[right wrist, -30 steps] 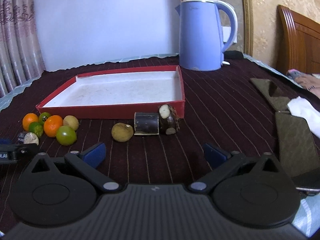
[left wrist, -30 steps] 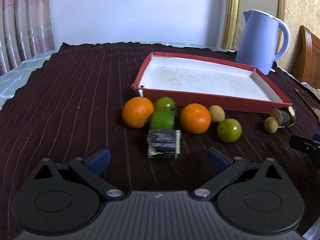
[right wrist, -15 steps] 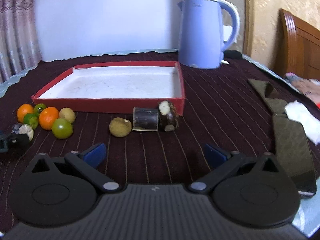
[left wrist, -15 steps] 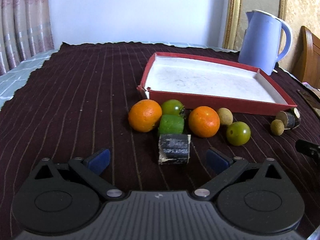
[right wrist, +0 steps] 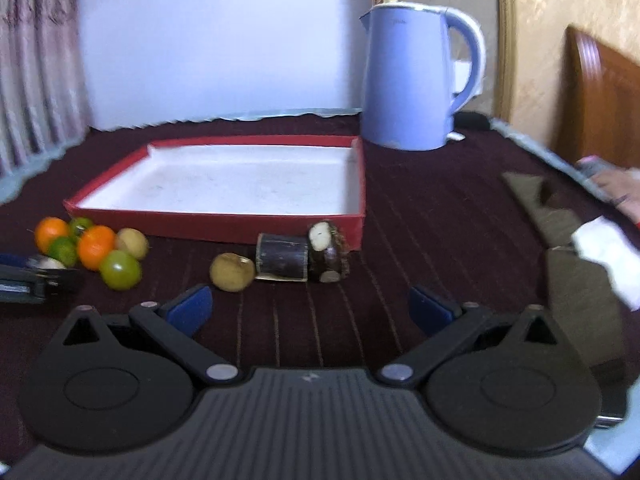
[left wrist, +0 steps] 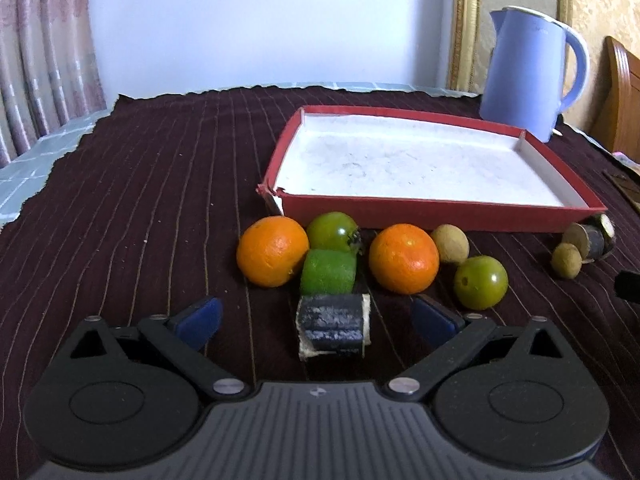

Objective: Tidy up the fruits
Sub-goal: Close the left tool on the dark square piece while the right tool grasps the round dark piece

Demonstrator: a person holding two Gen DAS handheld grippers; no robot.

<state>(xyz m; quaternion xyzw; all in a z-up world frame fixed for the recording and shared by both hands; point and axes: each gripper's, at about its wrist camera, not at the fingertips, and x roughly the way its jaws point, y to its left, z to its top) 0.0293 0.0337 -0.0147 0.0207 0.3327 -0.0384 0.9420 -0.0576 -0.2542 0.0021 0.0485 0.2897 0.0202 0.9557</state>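
A red tray point(left wrist: 440, 210) with a white floor stands empty on the dark cloth. Before it lie two oranges point(left wrist: 273, 251) point(left wrist: 403, 258), two green round fruits point(left wrist: 333, 231) point(left wrist: 480, 282), a green cut piece point(left wrist: 328, 272), a brown longan point(left wrist: 450, 244) and a dark sugarcane piece point(left wrist: 333, 327). My left gripper point(left wrist: 316, 316) is open, its jaws on either side of that cane piece. My right gripper point(right wrist: 310, 306) is open and empty, just short of a longan point(right wrist: 232, 272) and two cane pieces point(right wrist: 282, 258) point(right wrist: 329, 258).
A blue kettle point(right wrist: 416, 80) stands behind the tray's right corner. Dark flat cases point(right wrist: 560, 216) and a white cloth point(right wrist: 608, 256) lie at the right. A wooden headboard point(right wrist: 600, 92) is at the far right. The left gripper shows at the left edge in the right wrist view point(right wrist: 36, 280).
Both grippers have moved forward toward the fruit. The cane piece now sits between the left jaws. The right view has drawn closer to the longan and cane pieces.
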